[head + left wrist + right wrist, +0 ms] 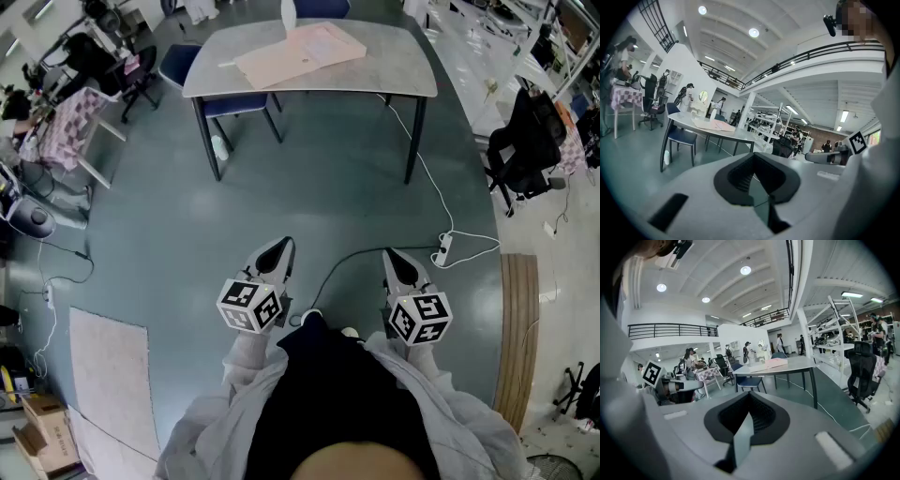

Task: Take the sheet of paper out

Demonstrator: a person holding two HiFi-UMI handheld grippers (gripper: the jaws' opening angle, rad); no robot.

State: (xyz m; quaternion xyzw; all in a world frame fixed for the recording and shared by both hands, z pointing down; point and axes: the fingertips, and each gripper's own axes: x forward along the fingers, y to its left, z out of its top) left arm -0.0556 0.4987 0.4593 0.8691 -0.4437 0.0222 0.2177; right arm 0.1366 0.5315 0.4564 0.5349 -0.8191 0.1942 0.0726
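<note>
Grippers hang low in front of the person, the left gripper (pixel 280 244) and the right gripper (pixel 391 253) both clenched on nothing. If they arrive still clenched, they would likely shove the folder (pixel 300 54) or crease the sheet, which does not show separately. The cable (pixel 417 164) on the floor could catch a foot. The folder lies around the middle of the table (pixel 398 61), one corner near the near edge, well apart from both grippers.

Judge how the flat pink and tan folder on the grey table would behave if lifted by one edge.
The folder lies thin and flat on the table, so it is probably light and would likely sag when held by one edge. The table looks smooth, so a push would probably slide it. Its layers sit offset, so they might slip apart.
</note>
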